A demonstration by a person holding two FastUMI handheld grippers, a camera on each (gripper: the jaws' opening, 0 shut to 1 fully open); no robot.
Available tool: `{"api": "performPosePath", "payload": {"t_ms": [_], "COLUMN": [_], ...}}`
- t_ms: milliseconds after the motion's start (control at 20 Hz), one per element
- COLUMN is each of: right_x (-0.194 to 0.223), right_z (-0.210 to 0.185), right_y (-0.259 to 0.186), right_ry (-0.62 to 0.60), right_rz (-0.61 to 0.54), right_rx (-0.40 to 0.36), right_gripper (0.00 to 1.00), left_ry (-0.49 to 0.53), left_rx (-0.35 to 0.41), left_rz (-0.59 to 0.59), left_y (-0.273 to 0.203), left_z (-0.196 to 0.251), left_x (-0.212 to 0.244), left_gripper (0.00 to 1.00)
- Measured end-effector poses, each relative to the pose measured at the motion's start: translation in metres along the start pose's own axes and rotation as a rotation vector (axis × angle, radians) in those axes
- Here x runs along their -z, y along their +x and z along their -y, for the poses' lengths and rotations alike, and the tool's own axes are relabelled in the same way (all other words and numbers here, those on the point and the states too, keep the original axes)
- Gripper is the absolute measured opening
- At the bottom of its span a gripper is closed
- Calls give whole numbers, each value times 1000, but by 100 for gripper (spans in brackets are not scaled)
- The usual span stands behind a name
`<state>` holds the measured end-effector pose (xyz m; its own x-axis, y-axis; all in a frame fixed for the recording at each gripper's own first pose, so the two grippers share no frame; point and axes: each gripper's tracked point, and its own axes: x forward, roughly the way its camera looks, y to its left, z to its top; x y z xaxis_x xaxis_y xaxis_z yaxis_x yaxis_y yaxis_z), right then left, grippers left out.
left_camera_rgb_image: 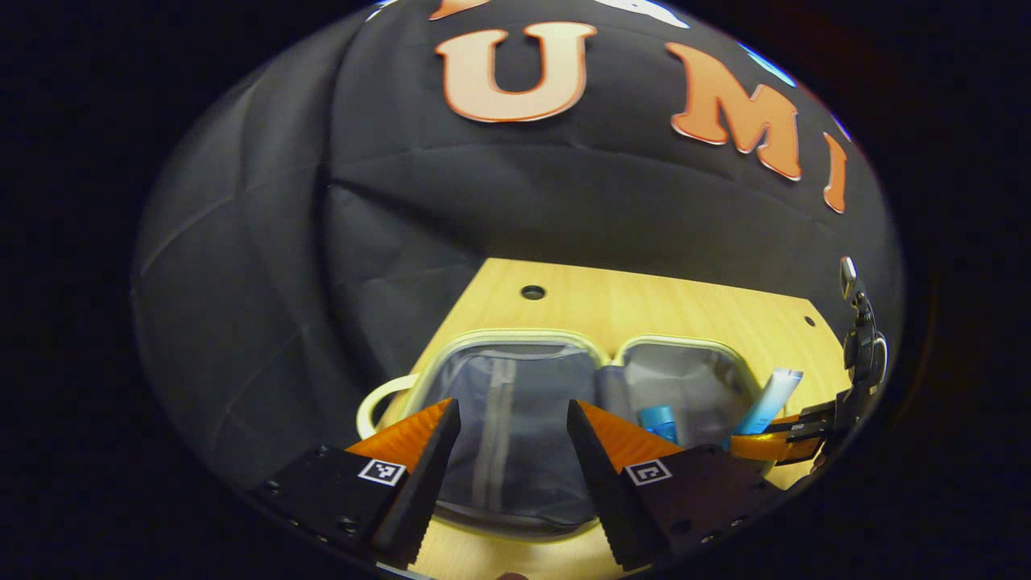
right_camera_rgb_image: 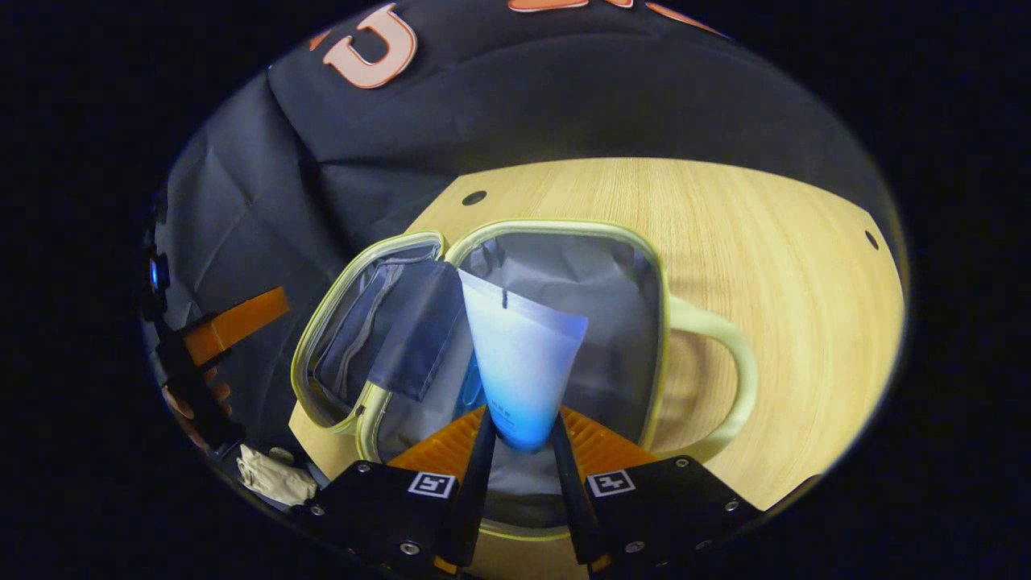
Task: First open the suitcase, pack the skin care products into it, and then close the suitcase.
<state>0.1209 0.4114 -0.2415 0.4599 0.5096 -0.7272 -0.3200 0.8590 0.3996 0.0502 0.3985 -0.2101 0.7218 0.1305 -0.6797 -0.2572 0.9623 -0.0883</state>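
Observation:
The small suitcase (left_camera_rgb_image: pixel 523 337) lies open on the wooden table, both grey-lined halves facing up inside a pale yellow rim (right_camera_rgb_image: pixel 564 228). My left gripper (left_camera_rgb_image: pixel 511 455) hovers open over the near edge of the left half, holding nothing. My right gripper (right_camera_rgb_image: pixel 522 441) is shut on a white-and-blue tube (right_camera_rgb_image: pixel 522 354), which stands upright over the right half. From the left gripper view, that tube (left_camera_rgb_image: pixel 772 399) and the right gripper (left_camera_rgb_image: pixel 753 443) sit at the case's right side. A blue item (left_camera_rgb_image: pixel 659 420) lies in the right half, and shows partly behind the tube (right_camera_rgb_image: pixel 469 393).
The case's looped handle (right_camera_rgb_image: pixel 737 362) sticks out over bare table (right_camera_rgb_image: pixel 789 258) to the right. The other handle (left_camera_rgb_image: pixel 374 403) reaches toward the table's left edge. A zip pocket flap (right_camera_rgb_image: pixel 407 330) covers the left half. A pale crumpled thing (right_camera_rgb_image: pixel 274 477) lies by the table's near corner.

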Motion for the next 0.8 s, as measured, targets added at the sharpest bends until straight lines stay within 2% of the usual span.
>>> {"api": "performPosePath", "payload": {"t_ms": [100, 200, 400, 550, 650, 800], "right_x": [4, 15, 13, 12, 9, 0], "right_z": [1, 13, 14, 14, 12, 12], "right_y": [6, 15, 17, 19, 15, 8], "right_ry": [23, 38, 99, 122, 126, 135], "right_rz": [-32, -85, -122, -121, -107, -74], "right_rx": [8, 67, 69, 82, 80, 76], "right_gripper": [46, 46, 46, 47, 49, 61], "left_ry": [-57, -124, -351, -450, -488, -579], "left_rx": [-44, -92, -152, -180, -202, -176], "left_rz": [-6, -14, -43, -51, -50, -53], "left_y": [-11, -15, -8, 3, 13, 27], "left_z": [-28, -60, -107, -130, -147, -160], "left_x": [2, 6, 31, 45, 49, 51], "left_gripper": [83, 83, 86, 88, 88, 88]}}
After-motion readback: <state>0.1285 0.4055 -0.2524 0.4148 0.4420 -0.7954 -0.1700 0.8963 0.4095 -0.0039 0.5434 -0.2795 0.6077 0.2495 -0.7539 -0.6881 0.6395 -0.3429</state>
